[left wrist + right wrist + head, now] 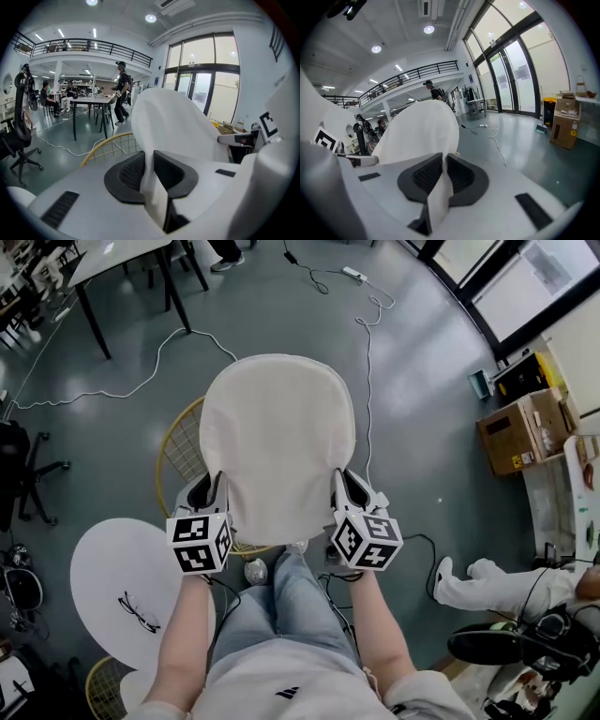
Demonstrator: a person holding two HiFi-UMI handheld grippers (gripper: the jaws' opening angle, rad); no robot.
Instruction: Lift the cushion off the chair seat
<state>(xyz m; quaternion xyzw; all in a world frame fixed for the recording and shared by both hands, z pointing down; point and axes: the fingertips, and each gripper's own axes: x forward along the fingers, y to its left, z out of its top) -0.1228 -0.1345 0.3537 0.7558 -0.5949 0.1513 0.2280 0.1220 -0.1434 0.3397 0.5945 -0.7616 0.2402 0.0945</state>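
The cream-white cushion (278,442) hangs in the air above the yellow wire chair (178,451), held by its near edge on both sides. My left gripper (218,491) is shut on the cushion's left near corner, and my right gripper (339,487) is shut on its right near corner. In the left gripper view the cushion (173,126) rises away from the jaws, its edge pinched between the dark pads (126,176). In the right gripper view the cushion (417,129) is likewise clamped between the pads (461,176). The chair's seat is hidden under the cushion.
A round white table (127,587) with glasses on it stands at the left near the person's legs. White cables (367,343) run across the grey floor. A dark-legged table (122,263) stands far left, cardboard boxes (525,432) at the right. Another person's leg (487,582) lies lower right.
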